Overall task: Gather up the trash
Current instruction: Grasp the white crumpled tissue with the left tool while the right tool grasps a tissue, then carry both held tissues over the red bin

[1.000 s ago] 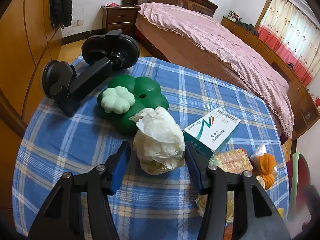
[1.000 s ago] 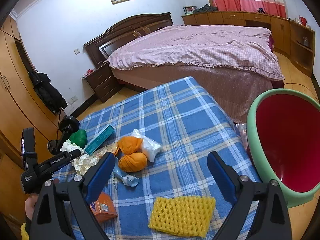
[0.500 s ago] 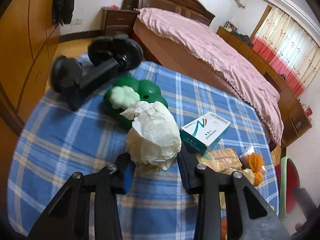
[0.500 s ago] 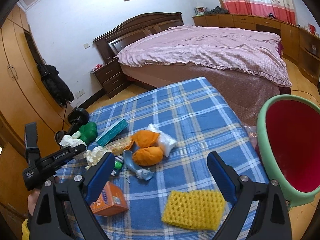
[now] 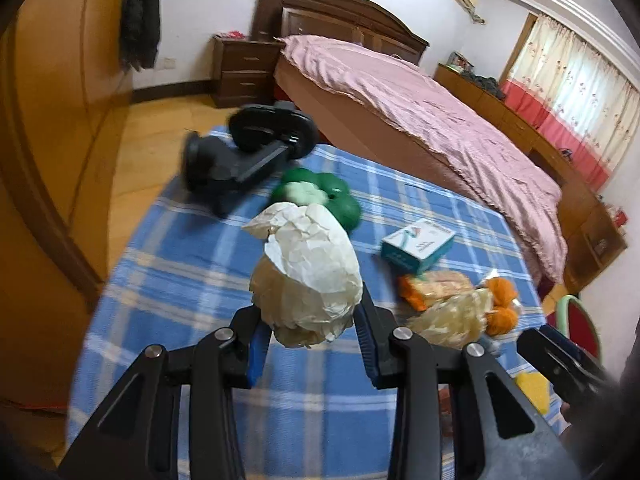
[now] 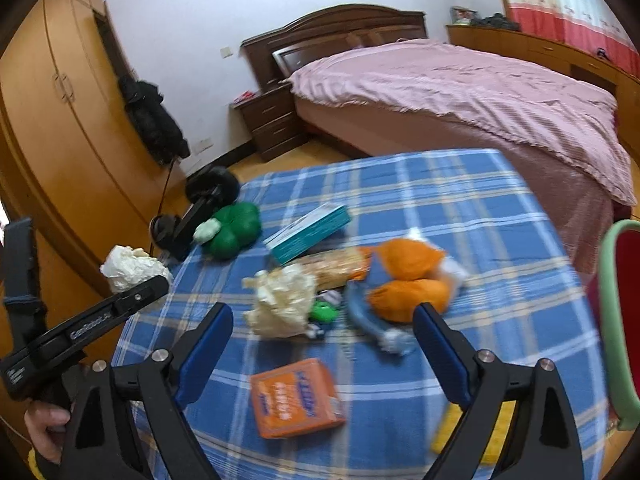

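One crumpled white paper ball [image 5: 308,276] looks light and squashy; the left gripper [image 5: 308,330] squeezes its bottom. The right gripper [image 6: 320,344] is closing slowly, nothing inside.

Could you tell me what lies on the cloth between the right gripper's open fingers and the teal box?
In the right wrist view, a crumpled cream wrapper and a long snack packet lie between the right gripper and the teal box.

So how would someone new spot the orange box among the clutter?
Start at the blue plaid tablecloth. Near its front edge, just ahead of the right claw, lies the orange box, flat and apart from the pile. Unlike the rounded orange bundles behind, it is rectangular with printed lettering.
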Available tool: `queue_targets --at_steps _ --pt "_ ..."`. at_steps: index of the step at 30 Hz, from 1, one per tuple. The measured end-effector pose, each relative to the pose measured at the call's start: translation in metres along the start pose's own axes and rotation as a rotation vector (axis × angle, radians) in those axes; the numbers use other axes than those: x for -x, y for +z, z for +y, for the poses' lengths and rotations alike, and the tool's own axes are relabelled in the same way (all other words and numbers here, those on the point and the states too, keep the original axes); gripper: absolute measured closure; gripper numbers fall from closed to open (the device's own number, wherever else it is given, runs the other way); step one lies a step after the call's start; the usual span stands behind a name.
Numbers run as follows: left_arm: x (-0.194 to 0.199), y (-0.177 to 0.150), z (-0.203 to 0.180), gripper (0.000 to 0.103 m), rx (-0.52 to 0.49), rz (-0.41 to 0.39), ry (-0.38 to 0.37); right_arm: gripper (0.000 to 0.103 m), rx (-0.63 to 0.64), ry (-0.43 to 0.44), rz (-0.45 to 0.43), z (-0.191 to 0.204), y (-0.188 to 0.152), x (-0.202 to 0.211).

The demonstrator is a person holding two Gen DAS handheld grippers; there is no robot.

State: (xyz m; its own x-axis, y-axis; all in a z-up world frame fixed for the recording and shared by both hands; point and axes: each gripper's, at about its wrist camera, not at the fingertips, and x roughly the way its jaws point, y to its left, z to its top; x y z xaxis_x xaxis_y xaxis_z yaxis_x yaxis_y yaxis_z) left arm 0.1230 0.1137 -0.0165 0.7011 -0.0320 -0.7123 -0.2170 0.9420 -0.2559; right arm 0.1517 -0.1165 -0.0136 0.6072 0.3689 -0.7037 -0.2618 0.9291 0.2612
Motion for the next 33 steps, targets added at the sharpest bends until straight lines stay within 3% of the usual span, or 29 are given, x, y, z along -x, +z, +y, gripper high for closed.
queue_targets --at_steps 6,11,16,22,33 --pt "0.002 -0.017 0.017 0.064 0.068 -0.006 0.023 0.017 0.034 0.006 0.058 0.018 -0.002 -0.027" --pt "-0.001 -0.024 0.019 0.064 0.063 0.005 0.031 0.027 0.049 0.0 0.087 0.022 -0.003 -0.041" --pt "-0.002 -0.026 0.019 0.064 0.063 0.003 0.03 0.048 0.037 -0.006 0.127 0.02 -0.005 -0.051" --pt "-0.001 -0.027 0.02 0.064 0.065 0.006 0.025 0.065 0.028 0.022 0.142 0.02 -0.007 -0.057" --pt "0.011 -0.027 0.012 0.064 0.057 -0.011 -0.001 0.068 0.038 0.081 0.067 0.022 -0.008 -0.027"
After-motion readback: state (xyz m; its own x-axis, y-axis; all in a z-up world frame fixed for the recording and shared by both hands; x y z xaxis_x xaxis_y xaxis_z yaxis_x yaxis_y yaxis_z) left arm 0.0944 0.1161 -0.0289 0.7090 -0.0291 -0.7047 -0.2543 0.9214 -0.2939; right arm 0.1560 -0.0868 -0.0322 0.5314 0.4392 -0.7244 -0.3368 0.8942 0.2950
